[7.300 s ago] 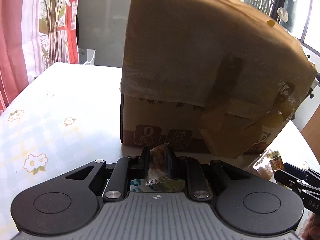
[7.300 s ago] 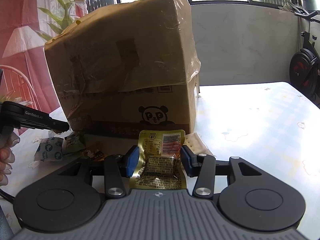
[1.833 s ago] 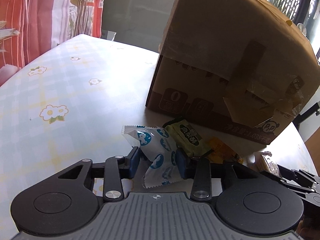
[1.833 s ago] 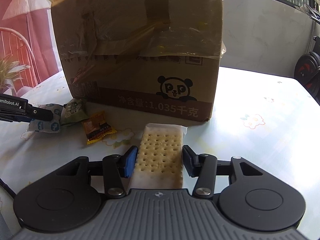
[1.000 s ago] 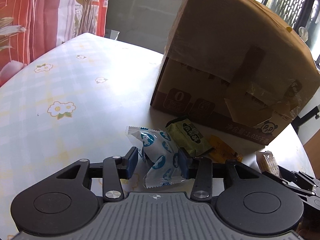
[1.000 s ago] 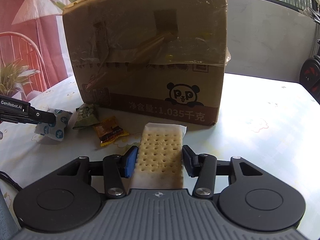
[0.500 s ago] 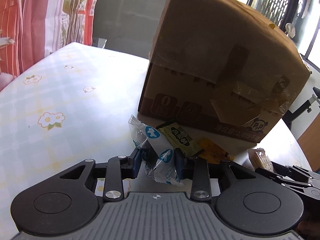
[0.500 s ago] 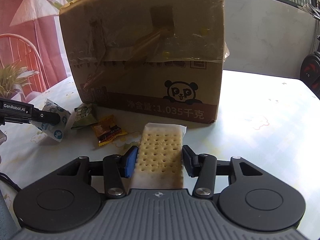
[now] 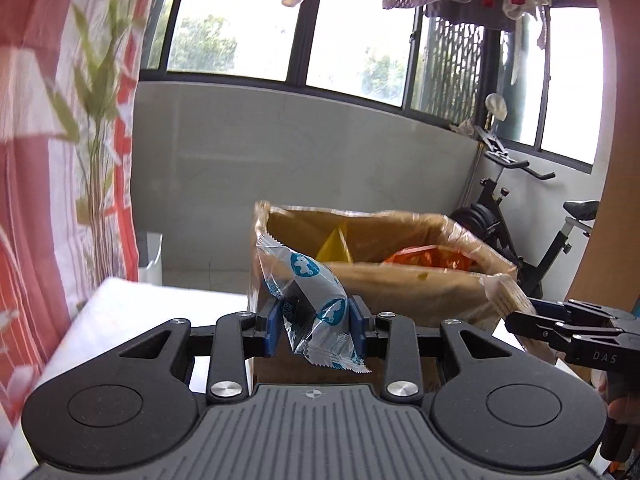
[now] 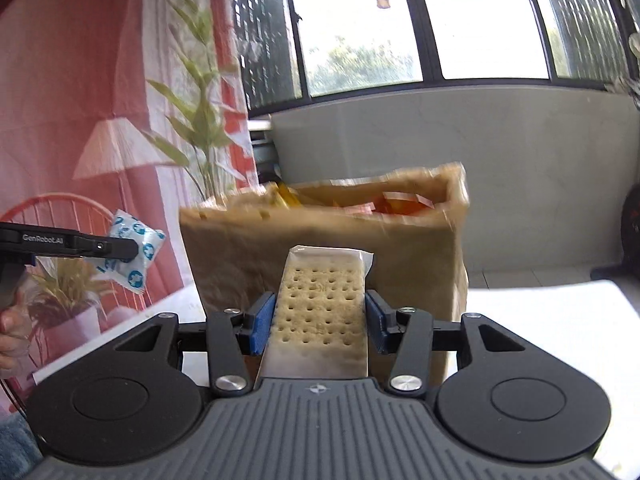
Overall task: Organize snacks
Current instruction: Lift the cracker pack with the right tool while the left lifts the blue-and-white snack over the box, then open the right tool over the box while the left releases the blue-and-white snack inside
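- Left gripper (image 9: 316, 330), whose jaws have just been closing, is pinching the blue-and-white packet (image 9: 310, 304), now lifted off the table.
- Right gripper (image 10: 319, 322) is clamping the cracker pack (image 10: 322, 312), likewise raised.
- Only the left view is showing the exercise bike (image 9: 516, 236) past the open box (image 9: 380, 280).

Bright daylight from windows (image 9: 352, 36) at twelve o'clock, glass blown out white. Strong fisheye bending toward rims. Motion blur on cardboard box (image 10: 320, 236) and curtain (image 9: 60, 120); foreground sharp.
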